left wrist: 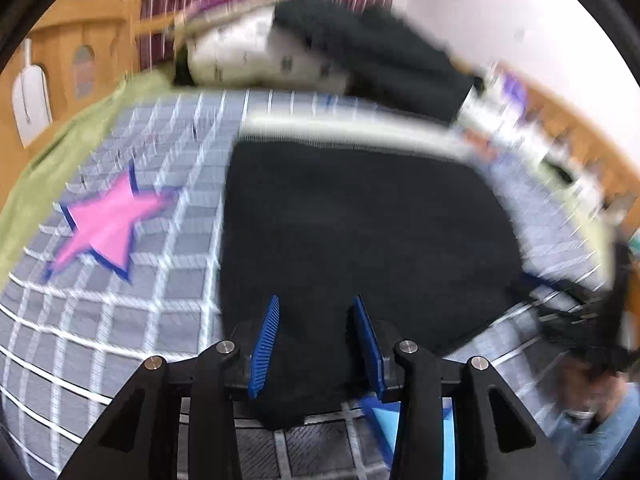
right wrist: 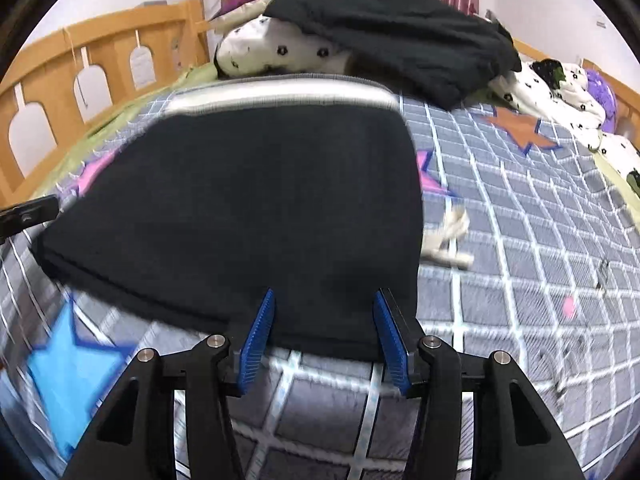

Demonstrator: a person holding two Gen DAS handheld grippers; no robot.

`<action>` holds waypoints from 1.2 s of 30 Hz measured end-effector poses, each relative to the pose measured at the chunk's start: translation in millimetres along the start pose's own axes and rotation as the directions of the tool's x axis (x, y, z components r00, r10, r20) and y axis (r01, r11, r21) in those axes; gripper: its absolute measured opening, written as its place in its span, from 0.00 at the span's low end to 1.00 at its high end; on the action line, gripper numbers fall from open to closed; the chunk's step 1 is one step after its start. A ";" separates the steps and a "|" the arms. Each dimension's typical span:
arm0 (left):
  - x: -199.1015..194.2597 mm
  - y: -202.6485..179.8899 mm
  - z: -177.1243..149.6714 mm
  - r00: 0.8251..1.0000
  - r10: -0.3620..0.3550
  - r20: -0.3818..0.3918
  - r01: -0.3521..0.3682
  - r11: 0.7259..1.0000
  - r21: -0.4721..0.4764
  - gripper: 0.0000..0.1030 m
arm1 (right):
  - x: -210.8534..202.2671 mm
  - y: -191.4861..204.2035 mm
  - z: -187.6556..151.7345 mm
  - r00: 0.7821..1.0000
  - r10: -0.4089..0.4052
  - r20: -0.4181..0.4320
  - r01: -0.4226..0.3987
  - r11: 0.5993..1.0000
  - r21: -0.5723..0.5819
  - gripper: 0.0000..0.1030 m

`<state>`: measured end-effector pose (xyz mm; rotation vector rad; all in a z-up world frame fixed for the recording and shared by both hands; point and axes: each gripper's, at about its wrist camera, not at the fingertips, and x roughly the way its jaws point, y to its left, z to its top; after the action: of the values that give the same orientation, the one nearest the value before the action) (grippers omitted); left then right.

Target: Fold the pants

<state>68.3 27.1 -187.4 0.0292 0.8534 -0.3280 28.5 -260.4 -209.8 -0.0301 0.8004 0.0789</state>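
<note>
The pants (right wrist: 248, 208) lie folded on the bed (right wrist: 520, 240), waistband toward the pillow (right wrist: 276, 52). Both grippers—left (left wrist: 314, 344), right (right wrist: 324, 340)—stand spread at the near hem, pads clear. Likely a fold just laid; next—regrip for another.

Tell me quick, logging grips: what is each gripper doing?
Left gripper: open, pants lying between the jaws, not pinched.
Right gripper: open, pants edge between the jaws, not pinched.
</note>
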 end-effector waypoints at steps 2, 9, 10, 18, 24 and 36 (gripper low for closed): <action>-0.2 -11.9 -13.8 0.996 0.041 0.080 -0.046 0.997 0.060 0.39 | -5.8 0.4 -2.7 1.000 0.004 0.000 -0.004 1.000 -0.024 0.49; -4.2 -3.0 3.1 1.000 0.013 0.022 -0.013 1.000 -0.007 0.47 | -18.0 -21.7 19.2 0.998 0.060 0.017 -0.060 0.997 0.043 0.51; -2.8 -2.0 6.0 1.000 0.022 0.020 -0.022 1.000 -0.012 0.47 | -15.3 -25.1 24.9 0.999 0.047 0.020 -0.048 0.997 0.063 0.52; -5.9 -4.5 39.9 0.996 0.059 0.064 -0.058 0.998 -0.008 0.47 | -5.7 -26.4 65.9 0.997 0.004 0.081 -0.007 0.999 0.041 0.52; 9.8 -1.5 86.9 0.994 0.066 0.087 -0.066 0.998 -0.004 0.47 | 9.7 -27.7 112.2 0.995 -0.010 0.097 0.010 1.000 0.002 0.52; 131.9 1.2 156.6 0.995 0.102 -0.010 -0.102 0.995 -0.001 0.51 | 114.0 -26.8 166.1 0.999 -0.035 0.017 0.036 0.998 -0.045 0.51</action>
<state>264.2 -32.1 -182.3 0.0733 0.8587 -0.2312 228.6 -271.0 -176.1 -0.0861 0.7814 0.0634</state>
